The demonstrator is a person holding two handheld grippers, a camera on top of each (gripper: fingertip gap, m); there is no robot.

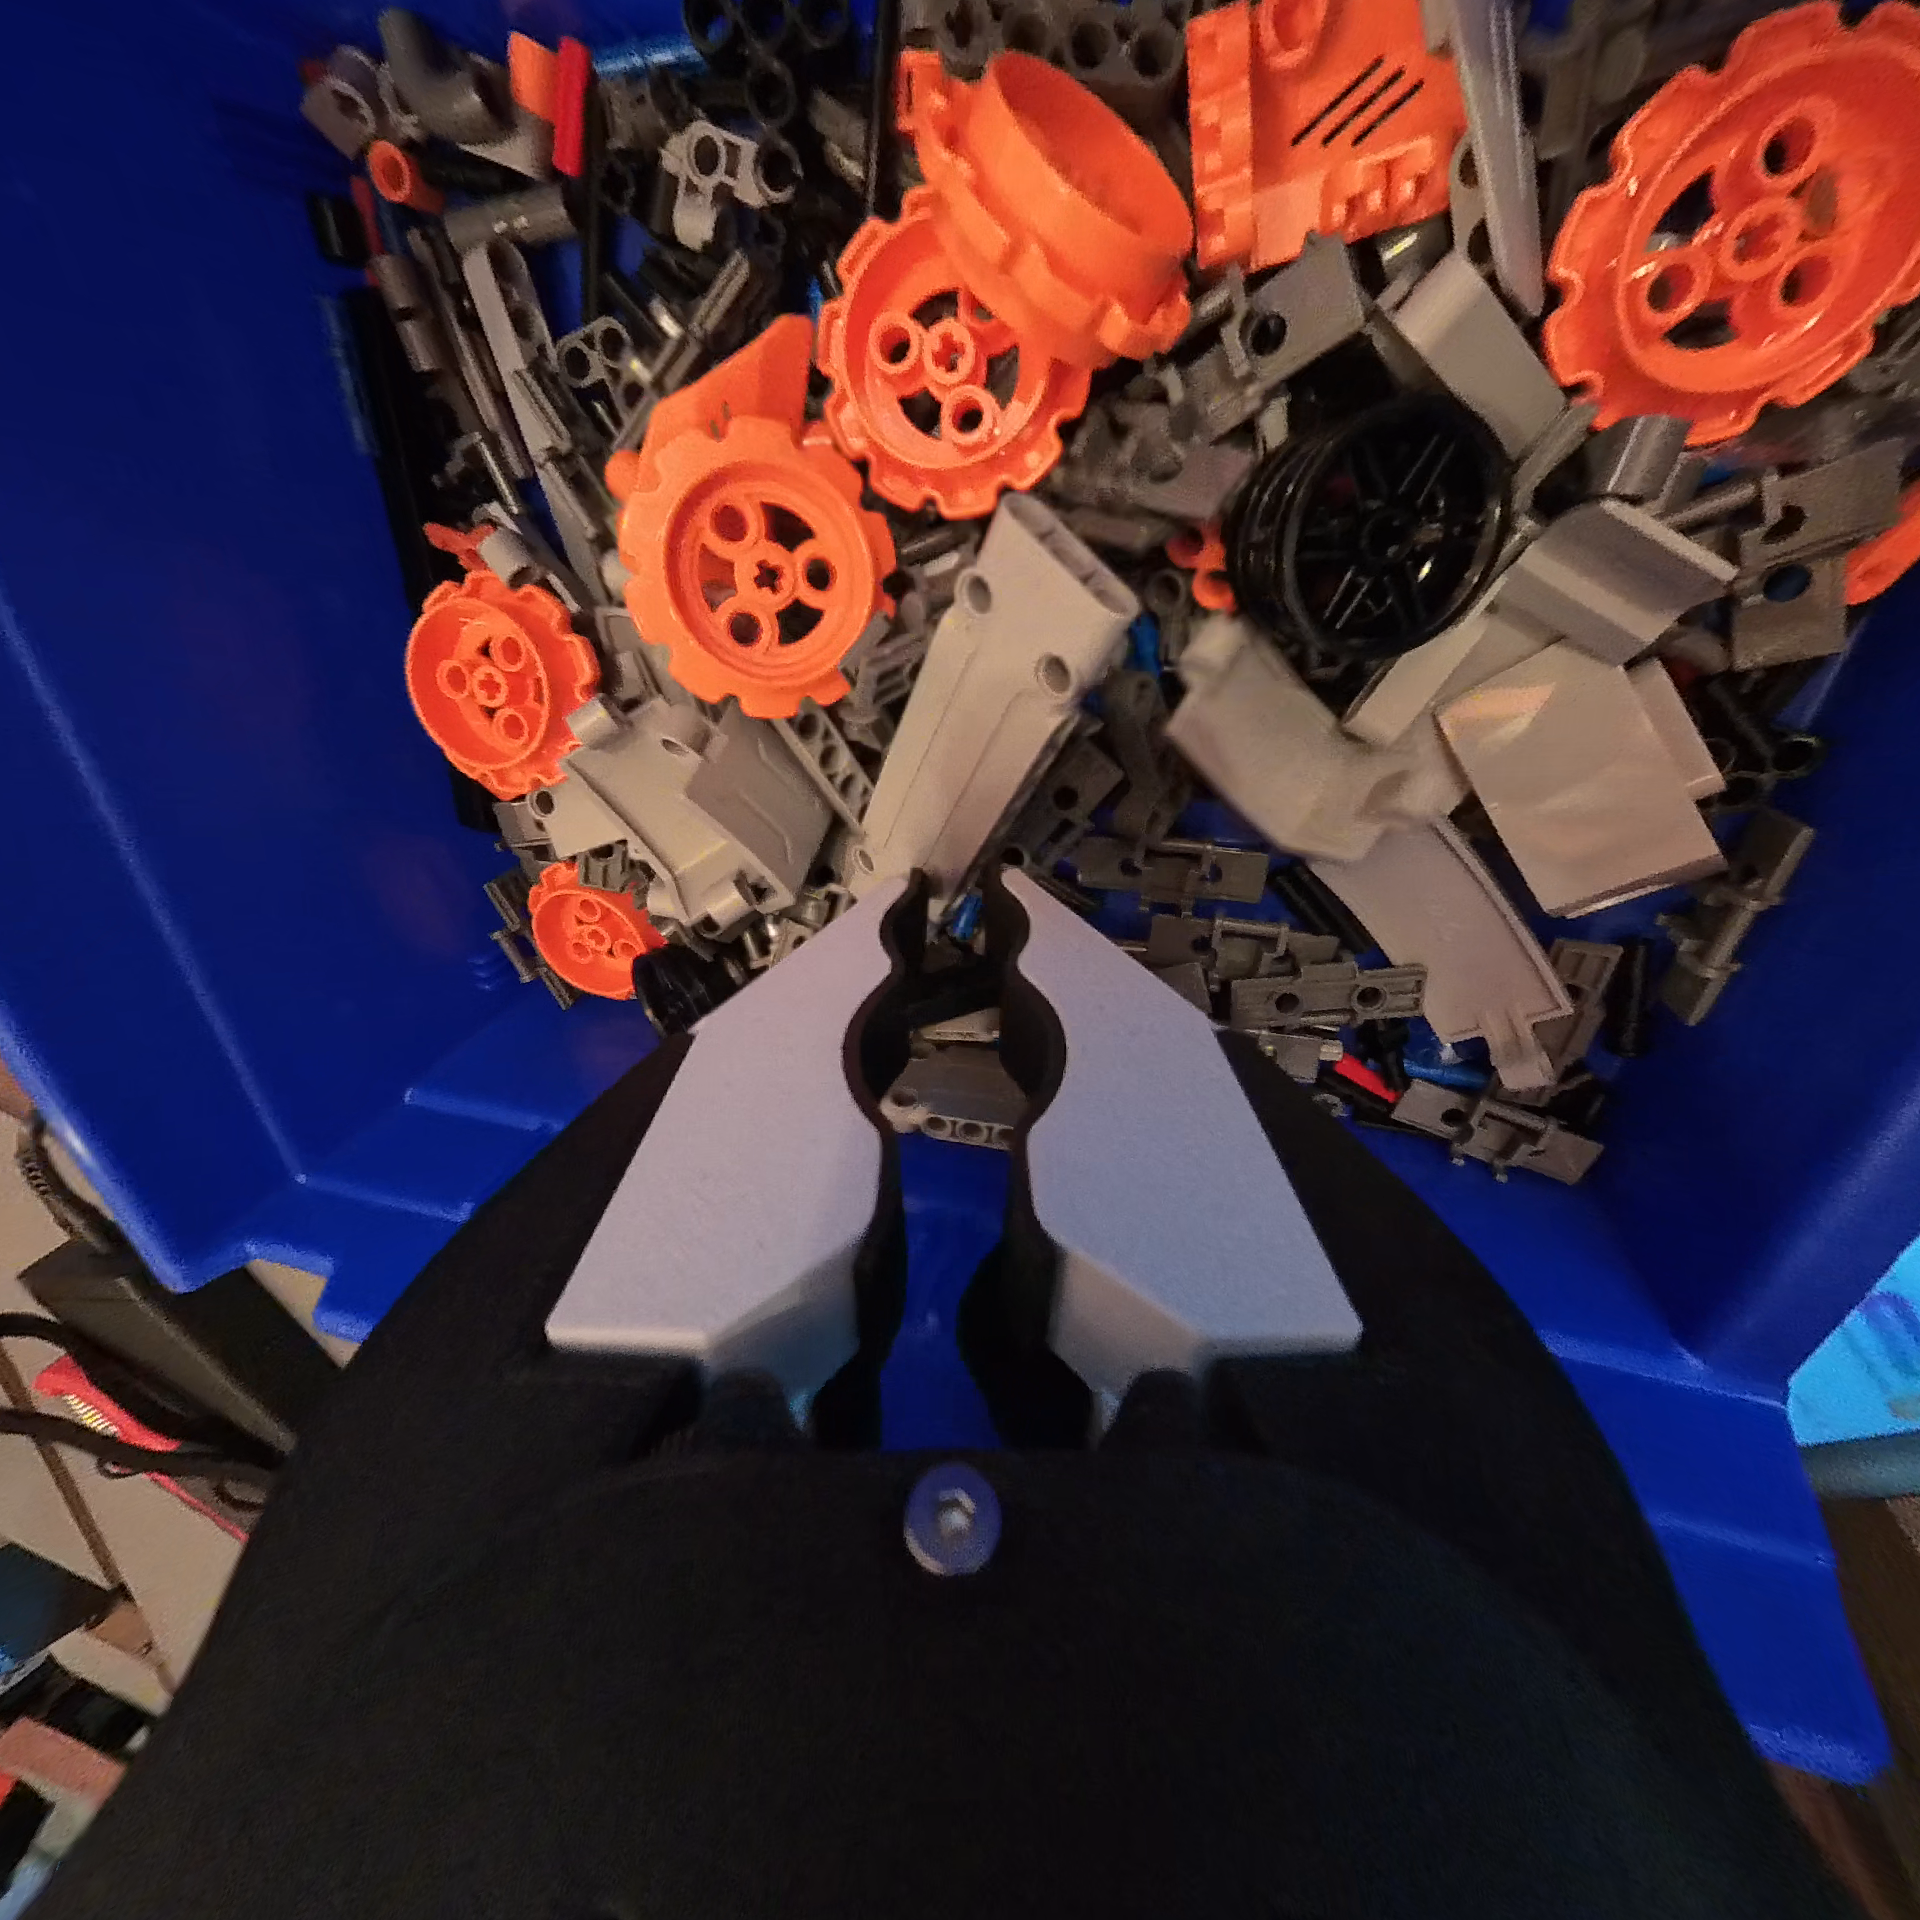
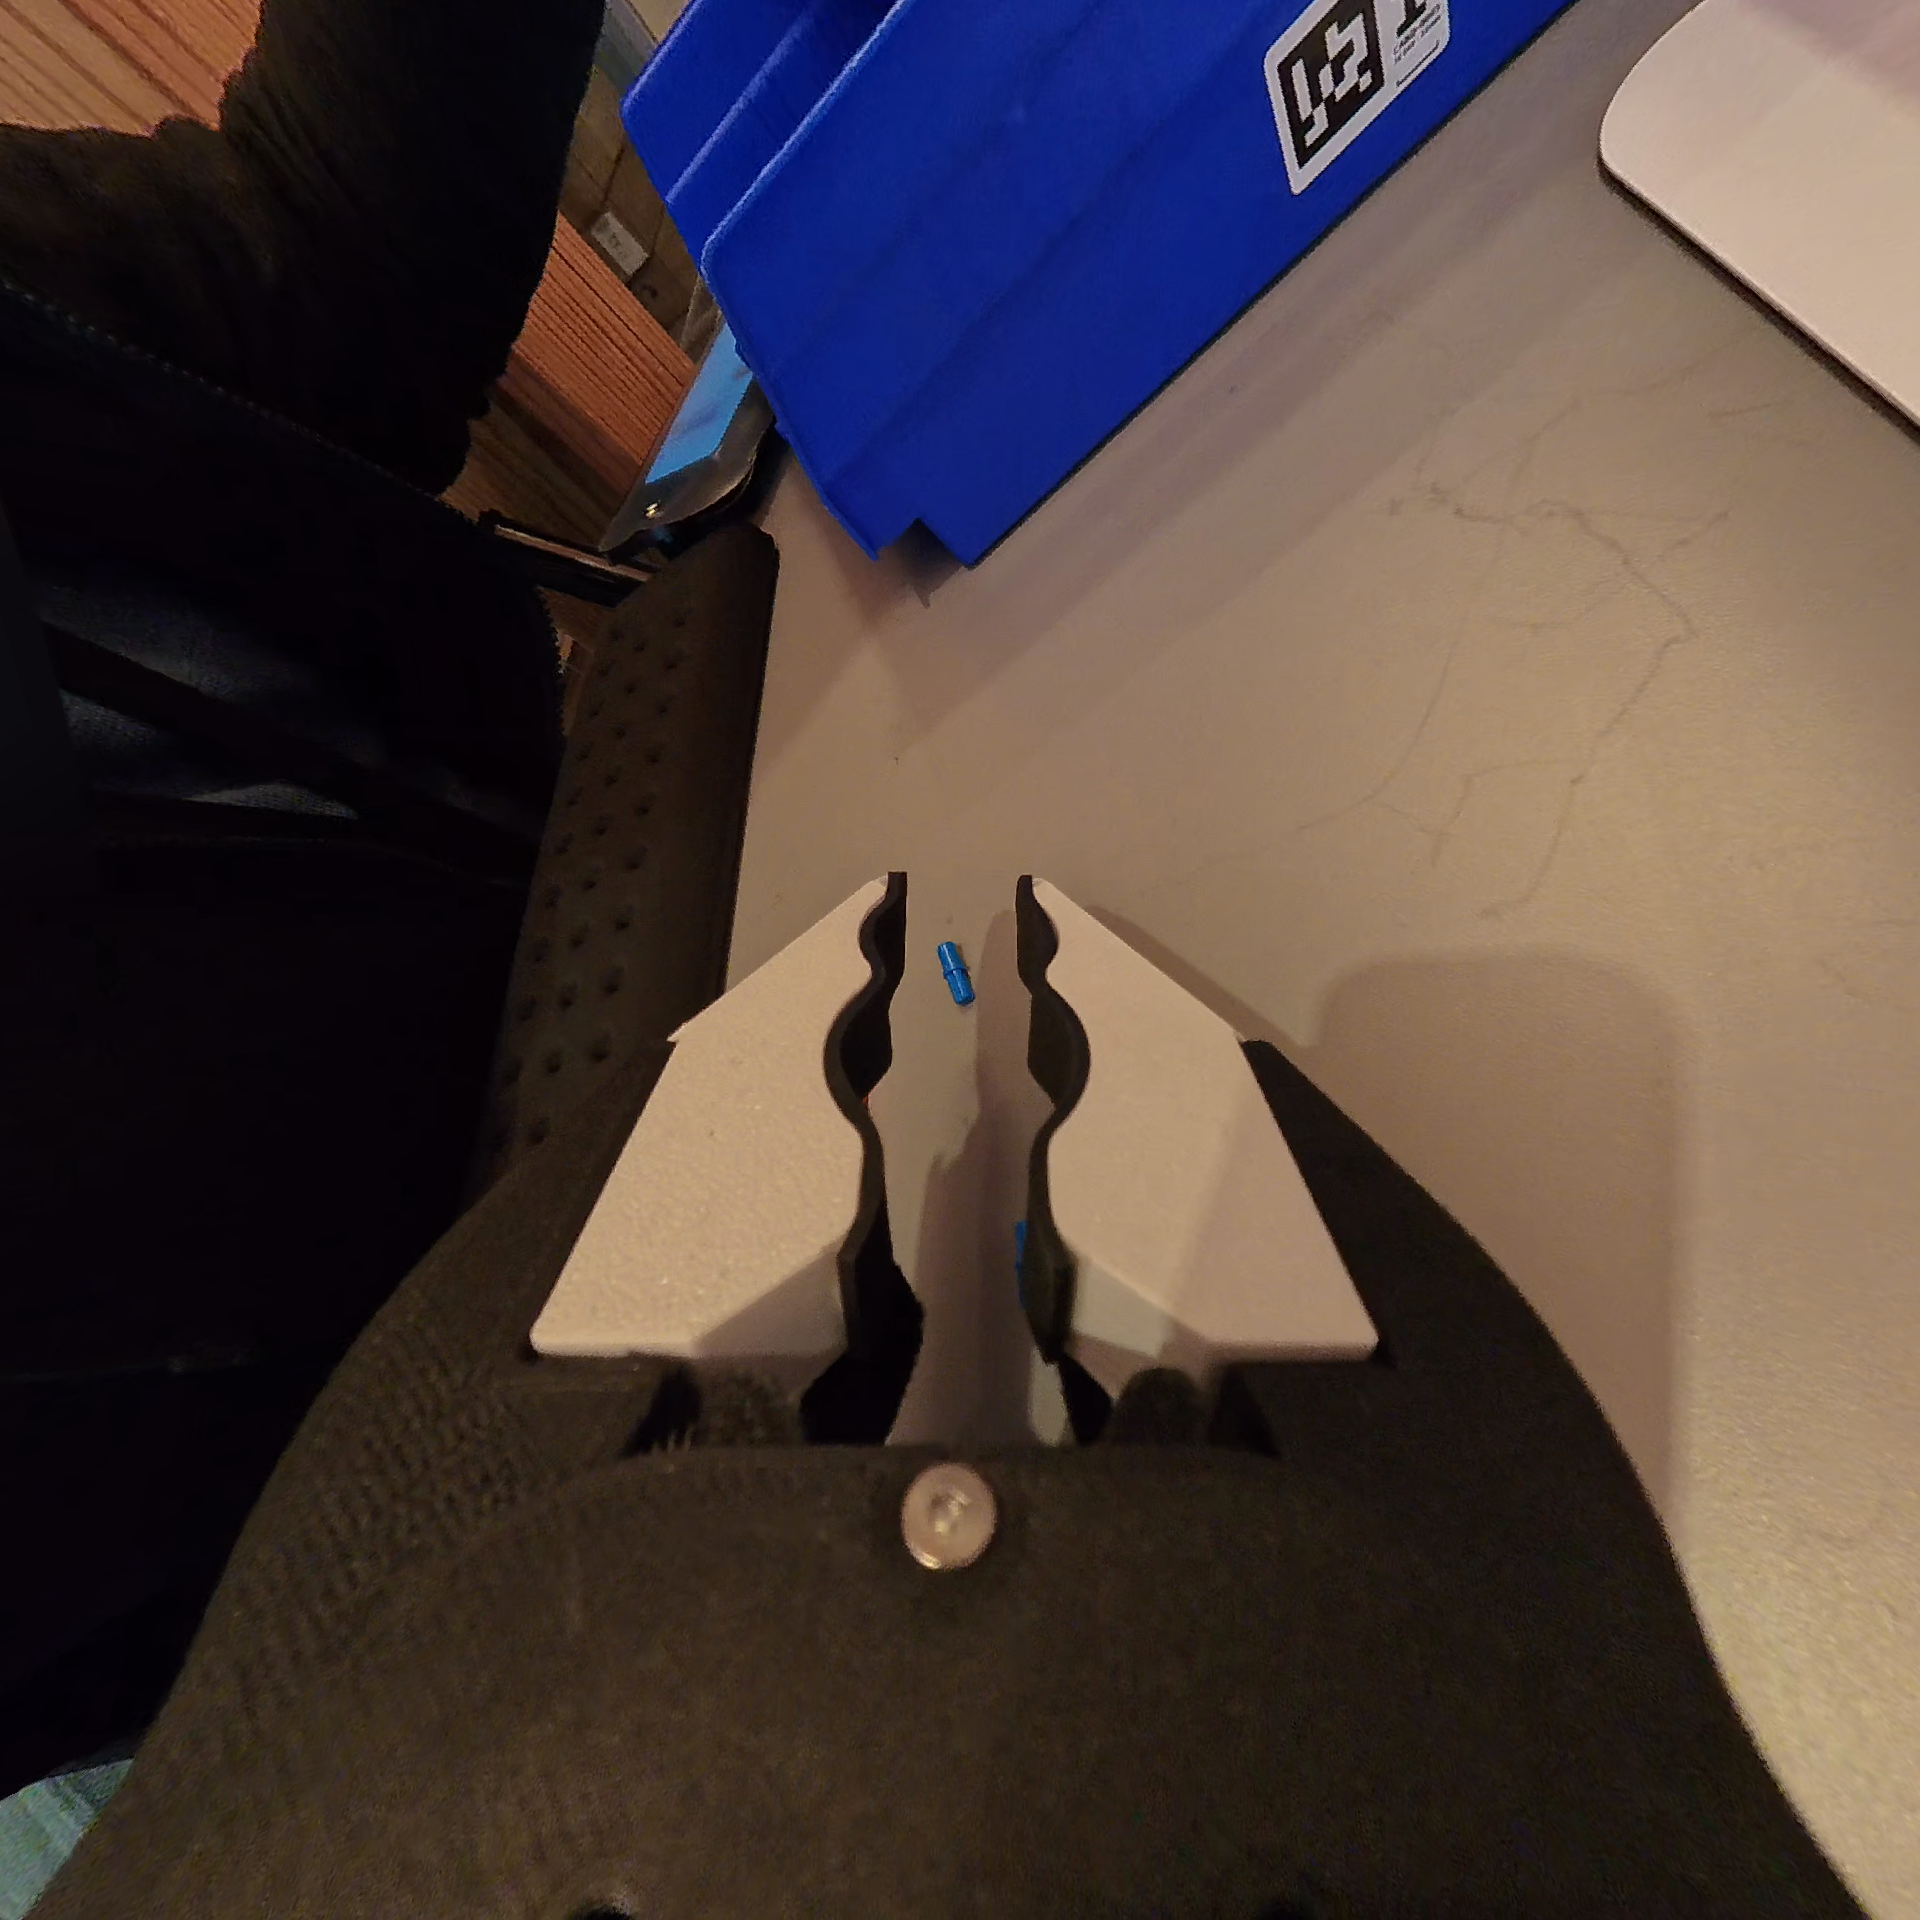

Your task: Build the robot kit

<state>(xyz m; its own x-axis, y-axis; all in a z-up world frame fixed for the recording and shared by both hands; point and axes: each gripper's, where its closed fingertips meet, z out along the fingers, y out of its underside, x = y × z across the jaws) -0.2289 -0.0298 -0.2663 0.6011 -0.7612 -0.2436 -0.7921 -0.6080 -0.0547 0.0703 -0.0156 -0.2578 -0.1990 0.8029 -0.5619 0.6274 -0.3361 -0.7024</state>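
Note:
My left gripper (image 1: pixel 961 883) hangs over a blue bin (image 1: pixel 208 831) filled with loose plastic building parts. Its jaws stand a narrow gap apart, tips just above the pile. A small blue pin (image 1: pixel 966 916) shows between the tips, and I cannot tell whether they touch it. A light grey panel (image 1: pixel 997 707) lies just beyond. My right gripper (image 2: pixel 961 883) is open, low over a pale table (image 2: pixel 1455 727). A small blue pin (image 2: pixel 954 972) lies on the table between its fingers, apart from both. A blue bit (image 2: pixel 1020 1247) shows at the right finger's inner pad.
Several orange toothed wheels (image 1: pixel 753 566), a black wheel rim (image 1: pixel 1371 530) and grey beams fill the bin. In the right wrist view a blue bin (image 2: pixel 987 260) with a black-and-white tag stands ahead. A white slab (image 2: pixel 1787 156) lies at the far right, and a dark chair (image 2: pixel 260 727) stands off the table's left edge. Some 30 centimetres of space lies between my two pairs of fingers. The black wheel rim (image 1: pixel 1371 530) lies some 8 centimetres from my left tips, 20 centimetres from my right tips.

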